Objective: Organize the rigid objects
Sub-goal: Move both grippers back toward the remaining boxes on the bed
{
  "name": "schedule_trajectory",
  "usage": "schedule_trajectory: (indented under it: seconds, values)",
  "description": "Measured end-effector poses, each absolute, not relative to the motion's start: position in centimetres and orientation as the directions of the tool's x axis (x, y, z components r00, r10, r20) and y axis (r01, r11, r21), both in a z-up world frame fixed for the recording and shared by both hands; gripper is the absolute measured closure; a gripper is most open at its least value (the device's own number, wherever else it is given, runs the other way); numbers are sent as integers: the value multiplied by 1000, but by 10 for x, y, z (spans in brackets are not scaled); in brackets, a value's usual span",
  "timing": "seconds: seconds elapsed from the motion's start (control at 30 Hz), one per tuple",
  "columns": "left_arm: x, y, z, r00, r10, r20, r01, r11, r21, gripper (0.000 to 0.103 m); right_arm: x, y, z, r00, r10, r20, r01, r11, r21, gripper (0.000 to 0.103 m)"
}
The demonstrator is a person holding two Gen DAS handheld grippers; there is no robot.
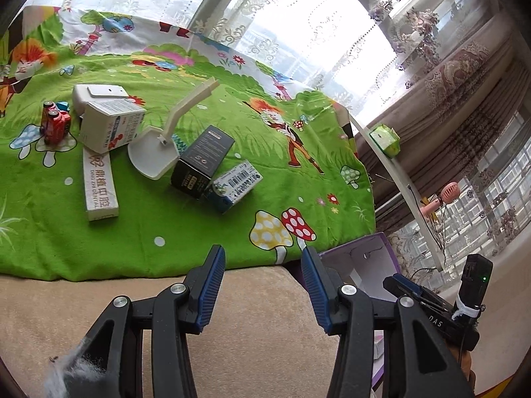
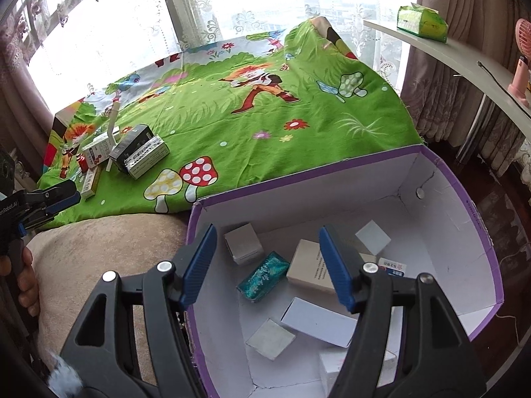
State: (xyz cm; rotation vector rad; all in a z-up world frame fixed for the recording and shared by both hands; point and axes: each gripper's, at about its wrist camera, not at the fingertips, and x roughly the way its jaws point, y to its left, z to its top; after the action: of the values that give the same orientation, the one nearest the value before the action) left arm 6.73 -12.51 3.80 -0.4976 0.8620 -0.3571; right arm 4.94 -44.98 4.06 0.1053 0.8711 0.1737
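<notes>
On the green cartoon cloth [image 1: 186,232] lie a red toy car [image 1: 54,124], a white carton [image 1: 111,126], a long white dental box [image 1: 99,185], a white scoop [image 1: 152,156], a black box [image 1: 202,161] and a blue-and-white box [image 1: 234,185]. My left gripper [image 1: 262,252] stands open over the cloth's near edge with nothing between its fingers. My right gripper [image 2: 267,232] is open above the purple-rimmed cardboard box [image 2: 298,179]. That box holds a teal packet [image 2: 264,275], a grey carton [image 2: 244,243] and several white boxes. Nothing sits between the right pads.
A beige cushion [image 2: 99,248] runs along the near side, below the cloth. A curved white shelf [image 2: 464,53] at the right carries a green tissue pack [image 2: 421,21] and a pink fan [image 2: 522,66]. Lace curtains and a window stand behind the cloth.
</notes>
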Motion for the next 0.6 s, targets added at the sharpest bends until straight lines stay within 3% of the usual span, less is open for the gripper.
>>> schedule_trajectory:
  seconds: [0.2,0.6]
  values:
    - [69,-105,35,626,-464,-627,56,828,-557,54,59,-427,37,610,231,-758,-171,972,159,35]
    - [79,-66,32,661,-396,-638,-12,844,-536,54,92,-362,37,574,325,-752,-334,931,147,21]
